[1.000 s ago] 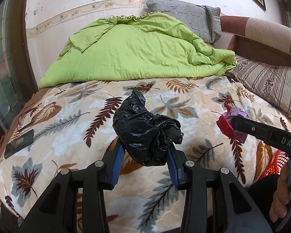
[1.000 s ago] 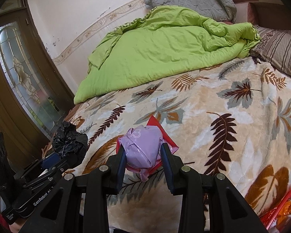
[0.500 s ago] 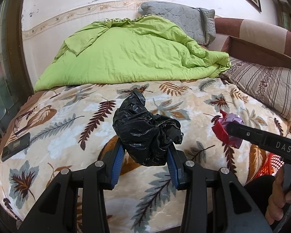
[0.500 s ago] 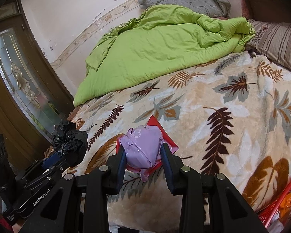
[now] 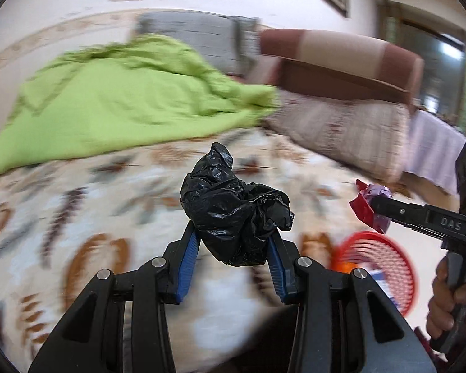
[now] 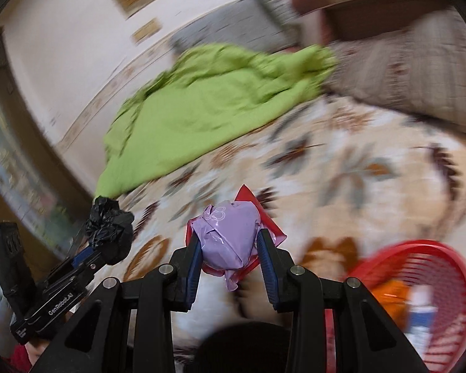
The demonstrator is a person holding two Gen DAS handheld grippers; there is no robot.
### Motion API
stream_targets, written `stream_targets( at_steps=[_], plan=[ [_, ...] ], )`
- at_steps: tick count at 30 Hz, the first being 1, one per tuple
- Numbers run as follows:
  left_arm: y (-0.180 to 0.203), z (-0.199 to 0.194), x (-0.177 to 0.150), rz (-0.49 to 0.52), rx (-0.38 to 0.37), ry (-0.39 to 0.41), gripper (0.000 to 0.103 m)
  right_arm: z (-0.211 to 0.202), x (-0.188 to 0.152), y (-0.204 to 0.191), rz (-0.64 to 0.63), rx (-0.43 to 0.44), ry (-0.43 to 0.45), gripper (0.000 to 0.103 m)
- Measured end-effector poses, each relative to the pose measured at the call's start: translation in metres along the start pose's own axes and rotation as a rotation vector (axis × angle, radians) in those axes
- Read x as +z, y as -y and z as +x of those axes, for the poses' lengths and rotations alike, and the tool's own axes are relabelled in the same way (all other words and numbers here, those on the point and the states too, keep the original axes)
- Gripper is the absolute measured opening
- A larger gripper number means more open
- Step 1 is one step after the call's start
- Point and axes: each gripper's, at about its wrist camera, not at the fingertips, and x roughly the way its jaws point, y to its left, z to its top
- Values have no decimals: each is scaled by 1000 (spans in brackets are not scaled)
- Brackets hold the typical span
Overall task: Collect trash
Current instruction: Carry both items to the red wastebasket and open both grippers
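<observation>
Step in hand: carry. Both pieces of trash are gripped and held clear above the bed (image 5: 77, 248); neither is binned yet. Frames are motion-blurred; only the grippers and their loads read sharp.

Left gripper (image 5: 233, 250): jaws clamped on a crumpled black bag (image 5: 233, 208). The blue pads press it on both sides, low down; most of the wad stands above and ahead of the pads. In the right wrist view the same bag (image 6: 110, 233) shows at lower left, held out over the bed edge.

Right gripper (image 6: 229, 248): jaws clamped on a lilac bundle (image 6: 228, 236) with a red wrapper (image 6: 248, 197) behind it. A loose tail of lilac film hangs below the pads. A hand (image 5: 450, 298) holds this gripper's handle at the right edge of the left wrist view.

Red basket (image 6: 444, 267): lower right, beside the bed, already holding some items, among them something orange. Judged to be the bin.

Next move, judged:
- bring each gripper over the basket mouth, right first since it is nearer
- release only when the load is inside the rim
- light film may cling to the pads; the hanging tail could snag on the rim
</observation>
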Motion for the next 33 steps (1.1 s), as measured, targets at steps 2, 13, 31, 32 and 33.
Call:
stream_targets(
  at_steps=[2, 13, 31, 32, 33],
  plan=[
    [27, 14, 3, 20, -87, -36, 40, -25, 3, 23, 37, -61, 27, 38],
    [142, 78, -15, 135, -395, -263, 65, -101, -20, 117, 252, -285, 36, 59],
    [33, -25, -21, 134, -96, 45, 97, -82, -32, -2, -86, -611, 80, 102],
    [24, -32, -25, 127, -70, 59, 97, -80, -35, -8, -95, -630, 82, 103],
    [19, -36, -27, 121, -55, 70, 98, -78, -39, -14, -104, -657, 94, 103]
  ],
)
